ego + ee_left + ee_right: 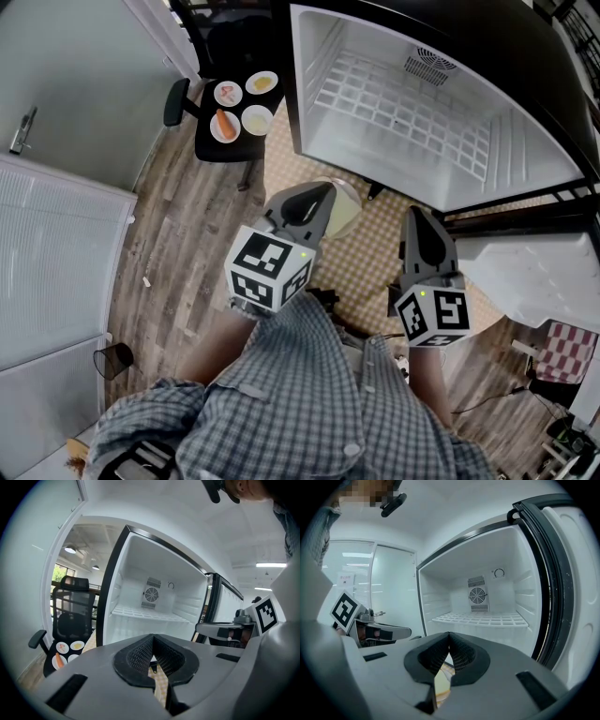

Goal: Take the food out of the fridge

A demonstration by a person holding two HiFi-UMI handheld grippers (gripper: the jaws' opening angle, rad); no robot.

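Note:
The fridge stands open in front of me, and its white wire shelf is bare; no food shows inside. Several small plates of food sit on the seat of a black office chair to the fridge's left, one with an orange piece. In the head view my left gripper and right gripper hang side by side before the fridge opening. Both are shut with nothing between their jaws. The left gripper and right gripper each look into the bare compartment.
The fridge door is swung open at the right. A pale round dish lies on the checked mat under the left gripper. A white cabinet stands at the left on the wood floor.

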